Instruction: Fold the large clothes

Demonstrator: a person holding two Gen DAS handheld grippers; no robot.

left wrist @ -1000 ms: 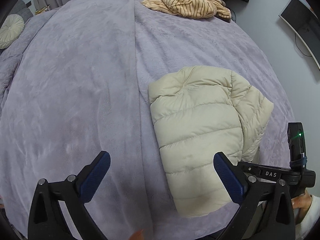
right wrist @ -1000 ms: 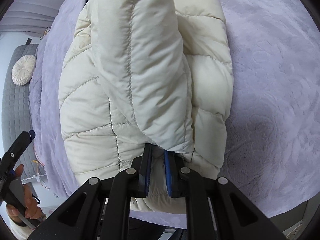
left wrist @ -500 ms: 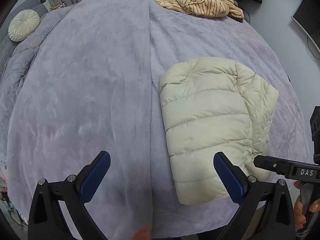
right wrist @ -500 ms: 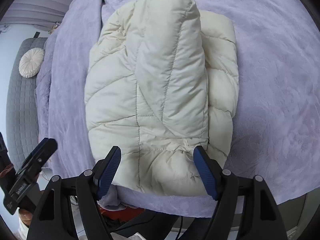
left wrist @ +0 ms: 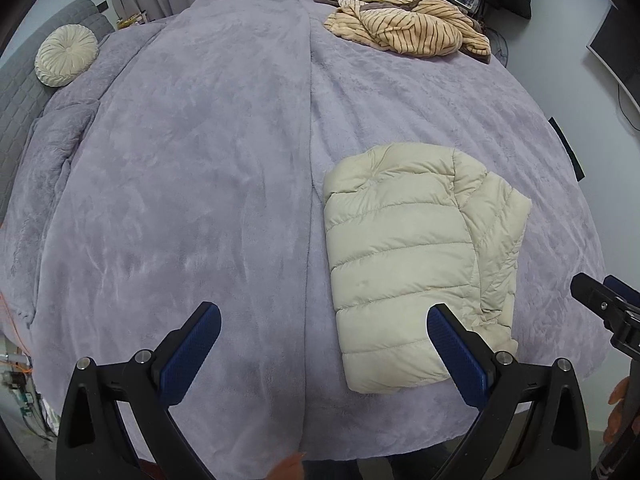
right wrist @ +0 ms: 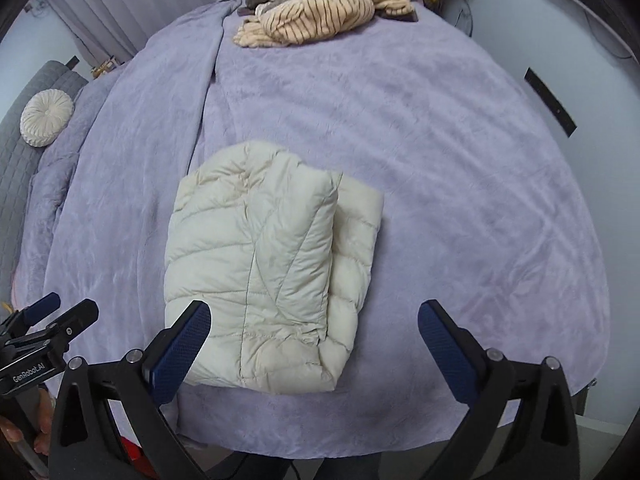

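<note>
A cream puffer jacket (right wrist: 272,276) lies folded into a compact rectangle near the front edge of a bed covered by a lilac plush blanket (left wrist: 180,180). The right gripper (right wrist: 314,340) hovers above it, jaws opening wide and holding nothing – the jacket lies below, clear of the pads. The left gripper (left wrist: 324,344) is also spread wide and empty, over bare blanket beside the jacket. A striped tan garment (left wrist: 408,30) lies crumpled at the far end
</note>
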